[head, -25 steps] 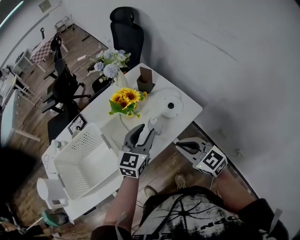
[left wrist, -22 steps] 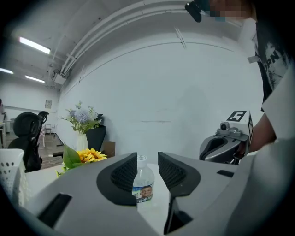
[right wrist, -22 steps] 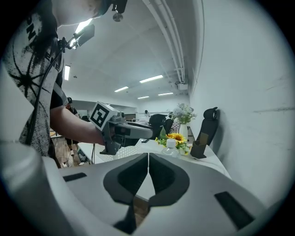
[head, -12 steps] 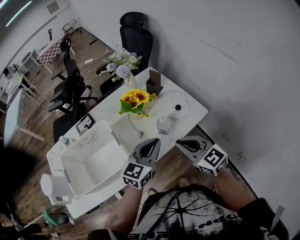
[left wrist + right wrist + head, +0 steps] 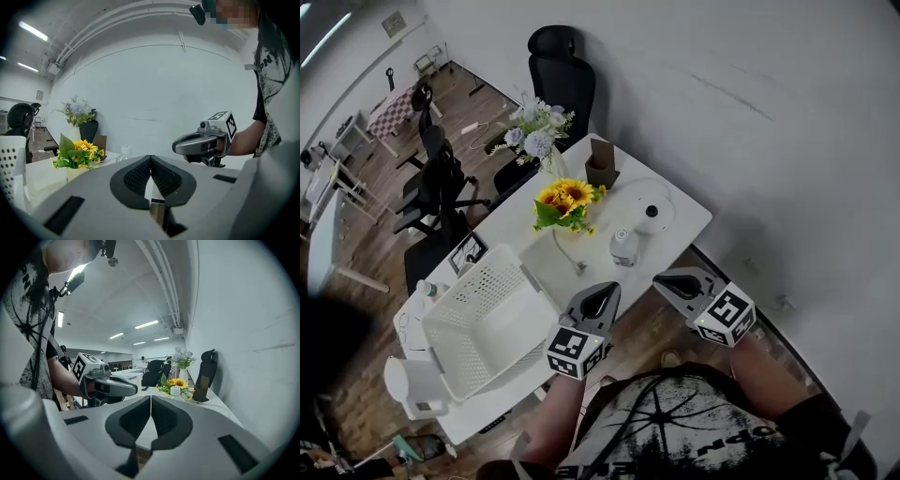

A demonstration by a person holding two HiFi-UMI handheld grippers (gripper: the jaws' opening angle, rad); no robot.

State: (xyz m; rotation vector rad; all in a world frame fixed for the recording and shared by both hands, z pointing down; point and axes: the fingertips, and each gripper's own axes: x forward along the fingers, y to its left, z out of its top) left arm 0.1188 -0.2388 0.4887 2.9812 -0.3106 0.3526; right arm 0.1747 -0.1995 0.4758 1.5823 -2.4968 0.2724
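A small clear water bottle (image 5: 623,246) with a white cap stands upright on the white table (image 5: 686,221), beside a bunch of sunflowers (image 5: 564,199). My left gripper (image 5: 605,292) hovers off the table's near edge, just short of the bottle, shut and empty. In the left gripper view its jaws (image 5: 150,158) meet, and the bottle (image 5: 124,153) shows beyond them, a little left. My right gripper (image 5: 664,279) is held off the table's near right corner, also shut with nothing in it (image 5: 150,398). Each gripper view shows the other gripper, right (image 5: 201,143) and left (image 5: 105,385).
A white slatted basket (image 5: 455,292) sits on the table's left part. Further back are a white round device (image 5: 652,214), a brown box (image 5: 600,164) and a vase of pale flowers (image 5: 534,131). A black office chair (image 5: 562,66) stands behind the table, against the white wall.
The left gripper, earlier open around the bottle, has drawn back off the table edge and shut. The bottle stays standing on the table. The right gripper barely moved.
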